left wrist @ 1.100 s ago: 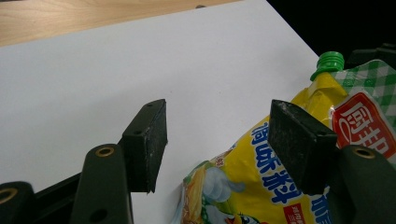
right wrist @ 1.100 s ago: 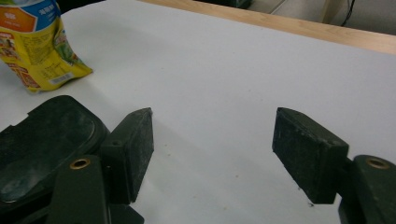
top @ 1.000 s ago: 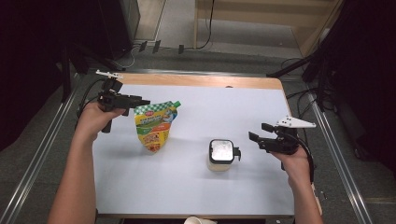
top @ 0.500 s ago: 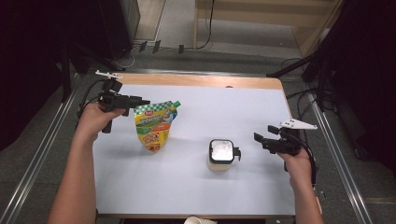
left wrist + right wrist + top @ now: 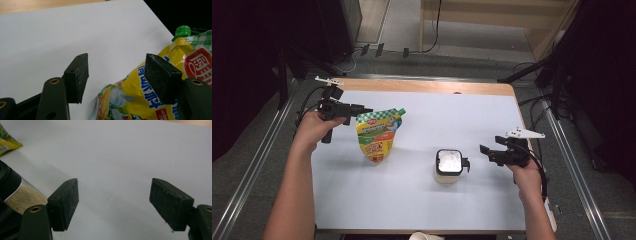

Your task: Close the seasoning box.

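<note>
A yellow spouted pouch (image 5: 377, 136) with a green cap (image 5: 183, 29) lies flat on the white table. My left gripper (image 5: 363, 109) hovers open at the pouch's upper left corner, and in the left gripper view (image 5: 117, 63) the pouch (image 5: 140, 100) lies under its right jaw without being clasped. A small square jar (image 5: 448, 166) with a black-rimmed lid holds beige granules (image 5: 21, 198). My right gripper (image 5: 482, 149) is open just right of the jar, apart from it, with bare table between its jaws (image 5: 113, 186).
The white table top (image 5: 437, 115) has a wooden strip along its far edge (image 5: 422, 86). Metal rails run down both sides. A paper cup rim (image 5: 422, 236) peeks over the near edge. Cables trail from both grippers.
The right gripper shifted slightly beside the jar, staying open. The left gripper, pouch and jar have not moved.
</note>
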